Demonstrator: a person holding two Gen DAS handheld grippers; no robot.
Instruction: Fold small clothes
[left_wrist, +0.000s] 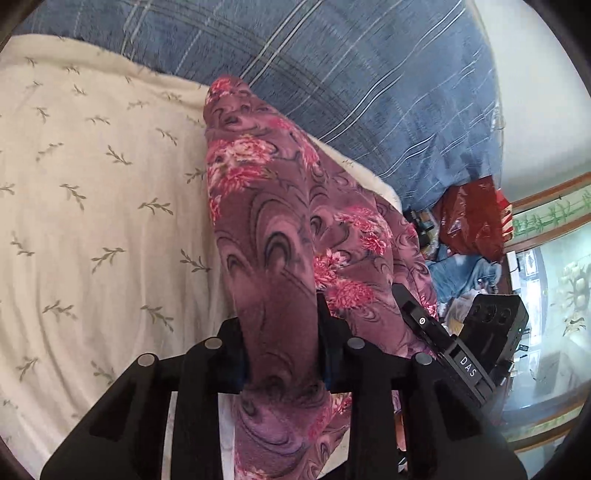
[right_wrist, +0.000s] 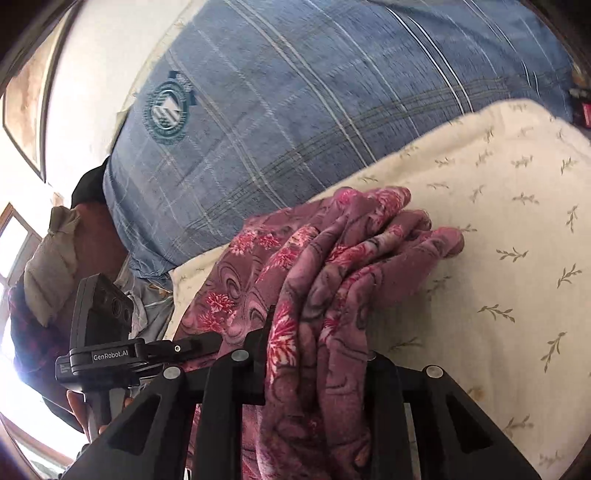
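My left hand-held gripper (left_wrist: 282, 354) clamps the garment (left_wrist: 273, 221) above the bed (left_wrist: 92, 184); my right hand-held gripper (right_wrist: 317, 365) grips it too. Their labels read "DAS" and "GenRobot.AI".

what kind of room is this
Most likely a bedroom: the floral garment lies on a leaf-print bedsheet, with a blue plaid pillow beside it and framed pictures on the wall.
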